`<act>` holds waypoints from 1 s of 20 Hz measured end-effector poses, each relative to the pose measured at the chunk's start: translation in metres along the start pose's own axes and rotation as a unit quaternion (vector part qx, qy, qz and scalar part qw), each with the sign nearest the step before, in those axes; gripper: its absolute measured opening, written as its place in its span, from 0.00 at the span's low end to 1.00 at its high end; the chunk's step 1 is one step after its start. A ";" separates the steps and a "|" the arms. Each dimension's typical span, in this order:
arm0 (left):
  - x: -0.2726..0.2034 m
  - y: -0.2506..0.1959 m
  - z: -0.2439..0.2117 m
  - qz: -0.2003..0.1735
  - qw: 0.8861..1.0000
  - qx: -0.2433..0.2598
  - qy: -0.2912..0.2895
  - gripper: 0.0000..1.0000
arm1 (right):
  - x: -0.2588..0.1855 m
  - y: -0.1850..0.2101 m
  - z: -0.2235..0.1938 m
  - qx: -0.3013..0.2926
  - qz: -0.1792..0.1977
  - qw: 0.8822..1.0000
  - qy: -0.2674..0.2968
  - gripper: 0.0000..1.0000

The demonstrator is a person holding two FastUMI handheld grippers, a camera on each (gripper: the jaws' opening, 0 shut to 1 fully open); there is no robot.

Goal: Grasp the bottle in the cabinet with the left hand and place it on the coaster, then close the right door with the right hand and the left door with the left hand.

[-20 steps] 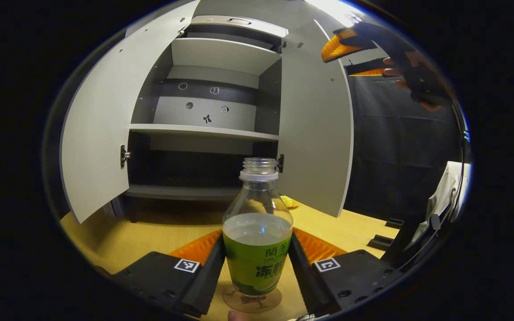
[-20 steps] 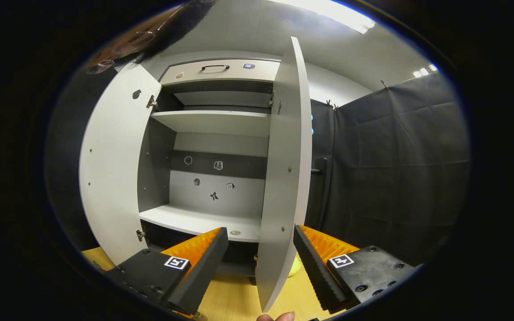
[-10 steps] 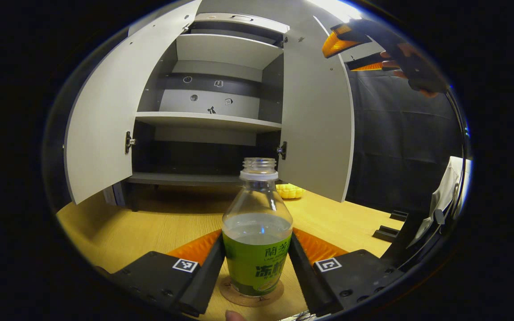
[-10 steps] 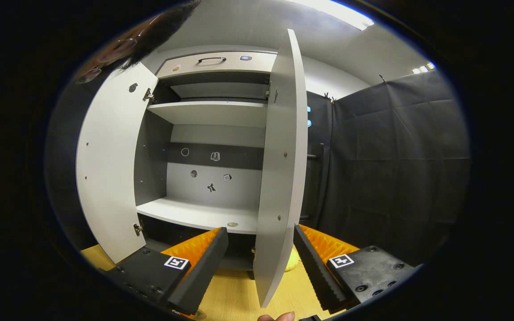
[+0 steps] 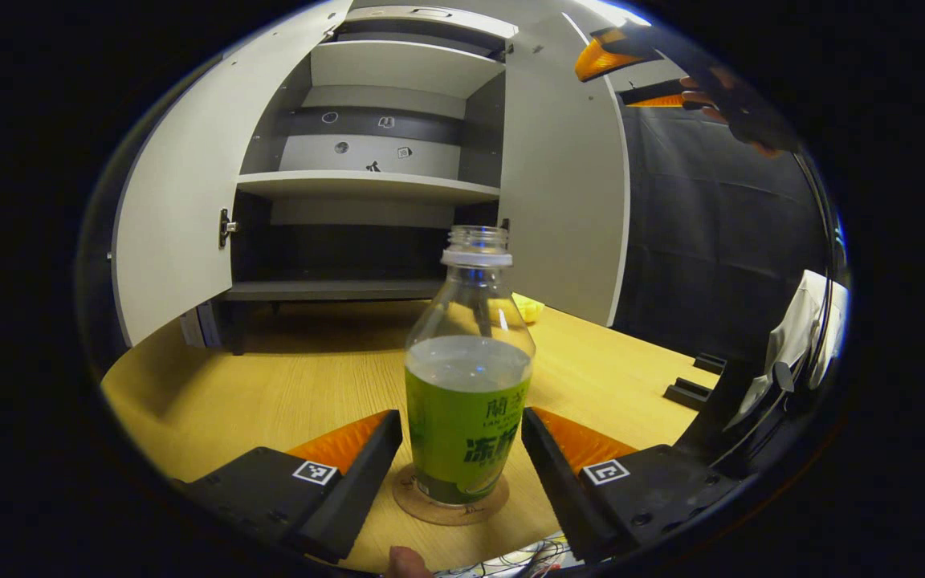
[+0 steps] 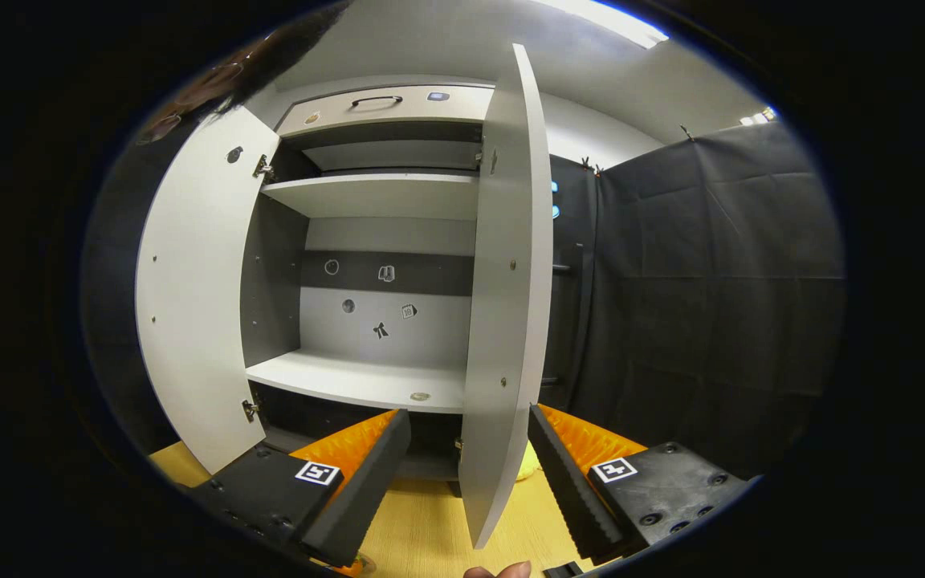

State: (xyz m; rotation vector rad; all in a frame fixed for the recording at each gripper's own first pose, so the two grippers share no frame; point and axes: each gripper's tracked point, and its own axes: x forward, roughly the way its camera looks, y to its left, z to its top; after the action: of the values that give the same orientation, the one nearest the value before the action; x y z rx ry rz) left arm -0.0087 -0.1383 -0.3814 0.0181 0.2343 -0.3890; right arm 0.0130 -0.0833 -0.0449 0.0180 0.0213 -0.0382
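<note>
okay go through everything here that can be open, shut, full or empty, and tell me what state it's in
Clear plastic bottle with green label: uncapped, upright on the coaster, part full.
Round cork coaster: under the bottle.
Left gripper: open, fingers apart from the bottle.
Right gripper: open, astride the right door's edge.
Grey cabinet's left door: open.
Right door: open.

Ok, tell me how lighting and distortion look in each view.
Left gripper view: fisheye bows the left door; bottle sharp; the cabinet casts a shadow on the table. Right gripper view: ceiling light glares, right door curves, lower cabinet dark.
</note>
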 end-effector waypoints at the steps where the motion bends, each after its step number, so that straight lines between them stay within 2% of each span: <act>1: -0.006 -0.001 -0.004 -0.001 1.000 0.003 0.005 0.95 | 0.000 0.001 -0.001 0.004 0.001 1.000 0.003 0.98; 5: -0.040 -0.005 0.016 0.001 1.000 0.005 0.006 0.95 | -0.002 -0.007 0.000 0.012 -0.009 1.000 0.007 0.98; 13: -0.085 0.021 0.153 0.052 0.996 -0.044 -0.053 0.95 | -0.019 -0.043 0.015 0.035 -0.006 0.999 0.017 0.98; 15: -0.094 0.032 0.184 0.070 0.995 -0.030 -0.069 0.95 | -0.018 -0.063 0.020 0.049 -0.020 0.998 0.016 0.97; 18: -0.101 0.047 0.212 0.092 0.994 -0.003 -0.063 0.95 | -0.012 -0.094 0.029 0.063 -0.043 0.997 0.004 0.98; 20: -0.104 0.055 0.230 0.102 0.993 0.001 -0.066 0.95 | -0.003 -0.110 0.026 0.071 -0.045 0.996 0.008 0.98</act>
State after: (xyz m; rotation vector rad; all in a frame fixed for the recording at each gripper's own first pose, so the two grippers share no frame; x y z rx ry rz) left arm -0.0304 -0.0625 -0.1351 0.0178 0.0999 -0.1867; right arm 0.0063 -0.1937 -0.0203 0.1602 0.0355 -0.1303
